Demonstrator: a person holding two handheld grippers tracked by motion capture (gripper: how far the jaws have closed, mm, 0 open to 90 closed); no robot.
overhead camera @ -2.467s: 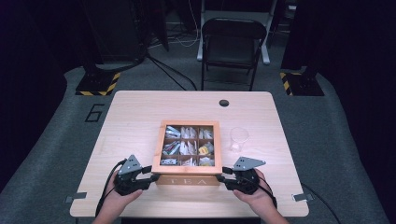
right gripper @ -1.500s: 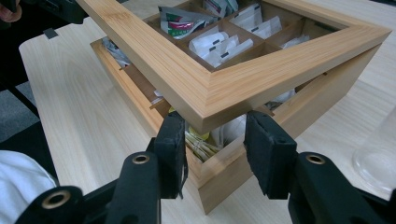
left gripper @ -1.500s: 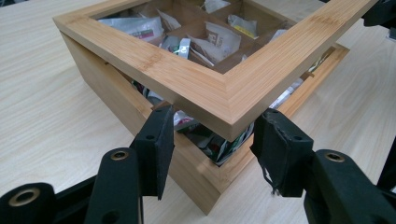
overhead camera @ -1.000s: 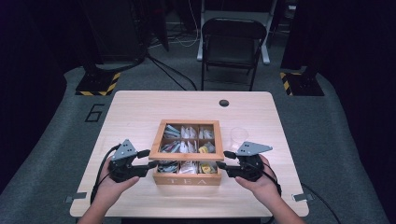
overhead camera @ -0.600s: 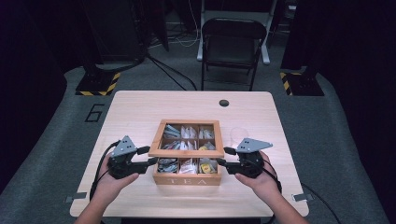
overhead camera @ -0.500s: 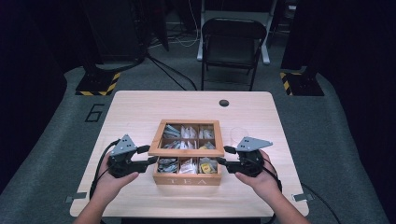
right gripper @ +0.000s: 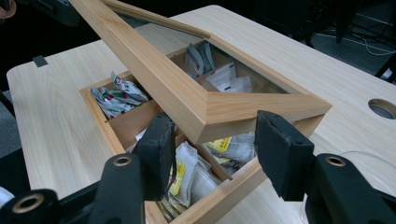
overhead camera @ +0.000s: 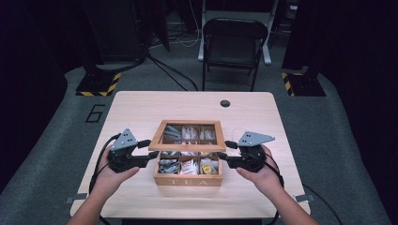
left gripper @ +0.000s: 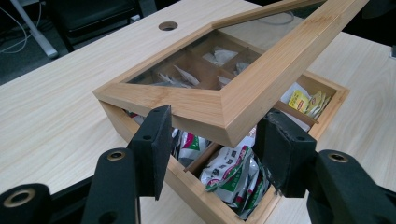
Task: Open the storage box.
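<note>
Sitting near the middle of a pale, wood-grained table, a square wooden tea box has its lid raised at the near edge and tilted up, hinged along the far side. That lid is a flat bamboo frame with mitred corners around a clear pane, through which the far compartments show. Thin wooden dividers split the box into small square cells stuffed with crinkly paper and foil tea bags, some white with green and red print, some yellow.

At the left near corner of the lid is the left gripper, held in a hand. Its two blocky black jaws, faced with rough foam pads, stand apart on either side of that corner; whether the pads press on the wood cannot be told. At the right near corner is the right gripper, its jaws likewise spread around the corner, again with contact unclear.

Farther back, a round hole pierces the tabletop, and a dark folding chair stands beyond the table.
</note>
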